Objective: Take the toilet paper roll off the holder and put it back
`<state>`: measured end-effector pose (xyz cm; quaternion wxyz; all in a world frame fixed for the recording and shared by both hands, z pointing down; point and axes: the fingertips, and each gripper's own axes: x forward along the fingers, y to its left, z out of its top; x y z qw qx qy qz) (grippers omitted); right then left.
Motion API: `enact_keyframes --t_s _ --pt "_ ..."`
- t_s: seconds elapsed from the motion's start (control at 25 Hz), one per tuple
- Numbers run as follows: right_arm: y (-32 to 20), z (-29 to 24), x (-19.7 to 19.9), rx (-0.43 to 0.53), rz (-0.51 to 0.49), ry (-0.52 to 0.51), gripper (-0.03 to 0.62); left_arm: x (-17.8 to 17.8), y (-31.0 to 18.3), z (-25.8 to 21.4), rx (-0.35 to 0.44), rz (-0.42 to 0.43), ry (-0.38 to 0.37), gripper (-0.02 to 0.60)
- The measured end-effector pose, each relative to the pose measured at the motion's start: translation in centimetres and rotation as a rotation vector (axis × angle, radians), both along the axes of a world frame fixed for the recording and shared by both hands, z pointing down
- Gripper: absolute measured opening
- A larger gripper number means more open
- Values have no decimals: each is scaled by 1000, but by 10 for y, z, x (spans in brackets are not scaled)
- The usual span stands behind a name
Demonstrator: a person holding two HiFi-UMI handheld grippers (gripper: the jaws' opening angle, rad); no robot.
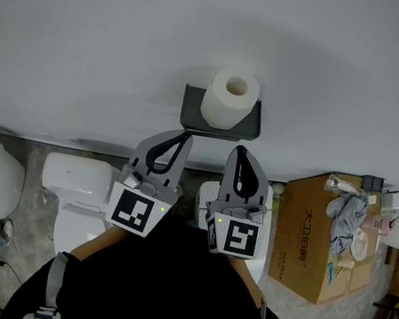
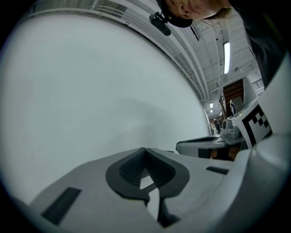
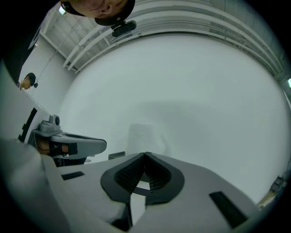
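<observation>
Nearest, at 6 o'clock in the head view: the person's black top point(image 1: 162, 293). Just past it, side by side, the two marker cubes. Beyond those, the left gripper point(image 1: 186, 137) and the right gripper point(image 1: 240, 150), both pointed toward 12 o'clock.

In the left gripper view: jaws pressed together at the tips, nothing between them, only a small opening behind the contact. Body of the right gripper alongside at 3 o'clock. In the right gripper view: the same closed pinch, empty, with the left gripper alongside at 9 o'clock.

A little beyond both tips, at 12 o'clock from them: the dark grey holder point(image 1: 192, 113), fixed to the wall. On it, standing on end with the core hole facing up, the toilet paper roll point(image 1: 230, 98), clear of both grippers. Faintly visible too in the right gripper view, straight ahead over the closed jaws point(image 3: 143, 135).

Behind everything, the plain white wall point(image 1: 92, 31).

Farther down, on the floor: a white toilet point(image 1: 78, 180) at 8 o'clock and a cardboard box point(image 1: 306, 245) at 4 o'clock, cloth and clutter heaped on top.
</observation>
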<state>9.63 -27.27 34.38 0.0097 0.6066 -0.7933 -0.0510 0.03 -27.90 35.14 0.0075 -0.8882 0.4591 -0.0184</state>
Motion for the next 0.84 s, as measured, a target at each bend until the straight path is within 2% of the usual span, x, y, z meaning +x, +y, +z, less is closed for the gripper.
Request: enact_keyframes --t_s 0.84 --pt "7 -1 -1 22 -17 11 23 3 6 1 0 14 7 6"
